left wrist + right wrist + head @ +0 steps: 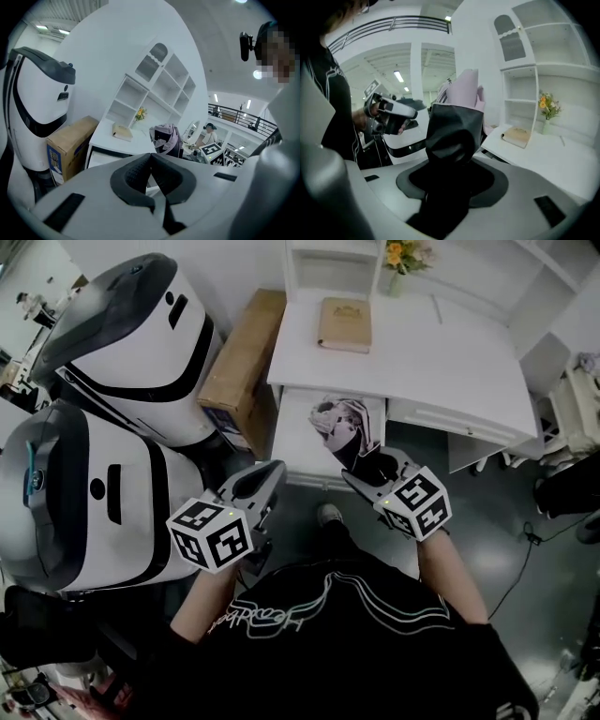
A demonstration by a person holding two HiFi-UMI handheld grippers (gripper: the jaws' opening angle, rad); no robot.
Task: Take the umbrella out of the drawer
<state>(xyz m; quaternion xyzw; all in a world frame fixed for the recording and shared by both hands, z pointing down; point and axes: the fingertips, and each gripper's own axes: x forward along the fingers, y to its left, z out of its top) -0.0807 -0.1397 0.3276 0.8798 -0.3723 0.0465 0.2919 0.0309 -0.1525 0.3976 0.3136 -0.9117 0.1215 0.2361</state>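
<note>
A folded umbrella (339, 423), pale pink-grey cloth with a black lower part, is lifted above the open white drawer (295, 442) under the desk. My right gripper (367, 470) is shut on its black part; in the right gripper view the umbrella (454, 136) fills the space between the jaws and sticks up past them. My left gripper (269, 480) hangs to the left of the drawer front with its pads (140, 171) together and nothing in them. From the left gripper view the umbrella (166, 138) shows just beyond the jaws.
A white desk (450, 352) carries a tan book (344, 324) and a vase of flowers (403, 257). A cardboard box (242, 357) leans at the desk's left. Two big white-and-grey machines (141, 334) (84, 502) stand on the left. White shelves (159, 84) rise behind the desk.
</note>
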